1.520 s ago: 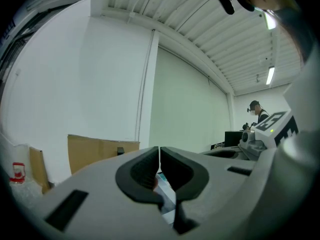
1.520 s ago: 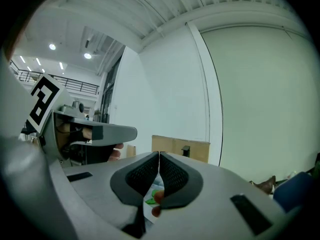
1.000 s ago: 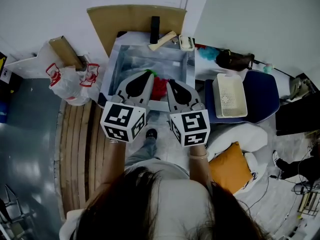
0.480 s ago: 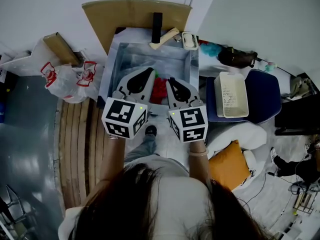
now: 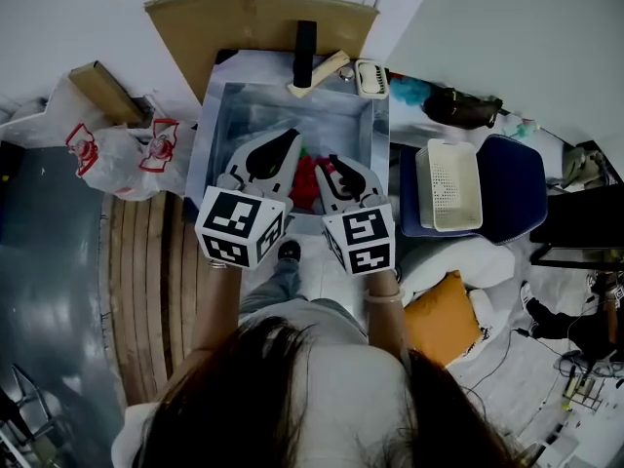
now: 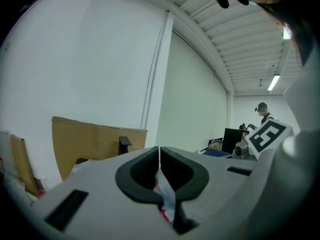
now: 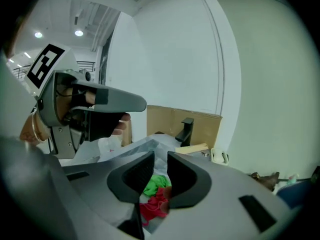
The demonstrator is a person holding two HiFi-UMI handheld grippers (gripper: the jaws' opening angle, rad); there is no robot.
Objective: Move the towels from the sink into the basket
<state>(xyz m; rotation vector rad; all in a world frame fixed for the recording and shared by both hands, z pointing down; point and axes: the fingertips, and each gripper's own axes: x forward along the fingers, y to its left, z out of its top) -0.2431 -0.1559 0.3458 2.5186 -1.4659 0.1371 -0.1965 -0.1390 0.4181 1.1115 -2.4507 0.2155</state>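
In the head view, I hold both tools side by side over the near rim of the sink (image 5: 283,115), centre of frame, noses pointing into the basin. I read that as lining up for a first pick. The left hand-held gripper (image 5: 283,147) and the right hand-held gripper (image 5: 334,167) flank the red towel (image 5: 306,178). The green towel (image 5: 305,151) peeks out just above it, and both lie inside the sink. The basket (image 5: 448,188) sits at centre right on a blue seat (image 5: 512,188), mouth up and empty. It is near the sink, probably so each carry is short.

In the left gripper view, the left hand-held gripper (image 6: 159,156) has its jaw tips together. Only a sliver of pale and red shows through the slit behind the tips, and that lies beyond the jaws, so I judge nothing is clamped.

In the right gripper view, the right hand-held gripper (image 7: 160,159) has its jaws a little apart, and they have just been opening. Through the gap I see the green towel (image 7: 156,184) and the red towel (image 7: 155,204) lower down in the sink (image 7: 150,145). They are in line with the jaws, but neither pad touches them. The black tap (image 7: 186,129) stands behind, centre of frame. I judge the gap too narrow for a bunched towel, so it should widen first.
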